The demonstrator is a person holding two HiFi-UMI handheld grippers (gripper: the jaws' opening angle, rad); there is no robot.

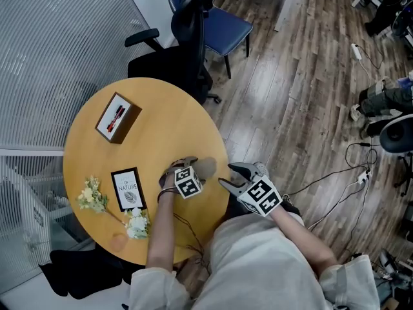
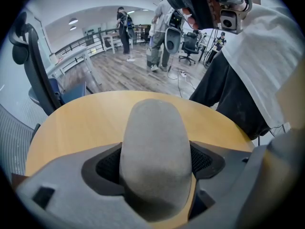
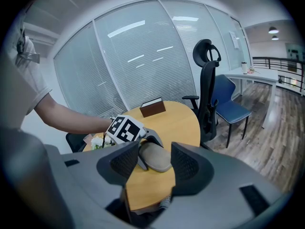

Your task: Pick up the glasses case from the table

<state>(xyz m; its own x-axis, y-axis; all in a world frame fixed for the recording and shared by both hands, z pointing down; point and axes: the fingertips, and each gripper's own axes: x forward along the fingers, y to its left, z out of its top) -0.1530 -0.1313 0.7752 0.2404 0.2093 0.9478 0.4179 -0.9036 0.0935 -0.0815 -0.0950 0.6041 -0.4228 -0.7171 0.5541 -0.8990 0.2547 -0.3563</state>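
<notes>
A round wooden counter (image 1: 168,118) is set on a floor (image 1: 290,76) of grey-brown planks, and one side of it is flanked by a glass wall (image 1: 51,44) lined with blinds. A black office chair (image 1: 184,50) is drawn up to the counter's far rim, with a blue chair (image 1: 222,24) placed beyond it. Cables (image 1: 335,179) are strewn over the planks well apart from the counter. On the counter's glass-wall side a brown picture frame (image 1: 117,117) is stood. A black-edged card (image 1: 128,189) and white flowers (image 1: 93,197) are laid near the rim closest to the person.

The glasses case (image 1: 206,168), grey and oval, is found on the counter just inside the rim that faces the open floor. Its long axis is run along the line of the left tongs (image 2: 156,162), and its rounded free end is pointed outward over the counter toward the open room. The left tongs are clamped on it, with one pad pressed against each long side. The right tongs (image 3: 150,163) are held with jaws apart and nothing between them, just off the counter's rim, and are aimed back across the counter at the case.

The case's near end is covered by the body of the left tongs. Its underside is not shown, so whether it is raised off the counter cannot be told. The card's print is too small to be read in full
</notes>
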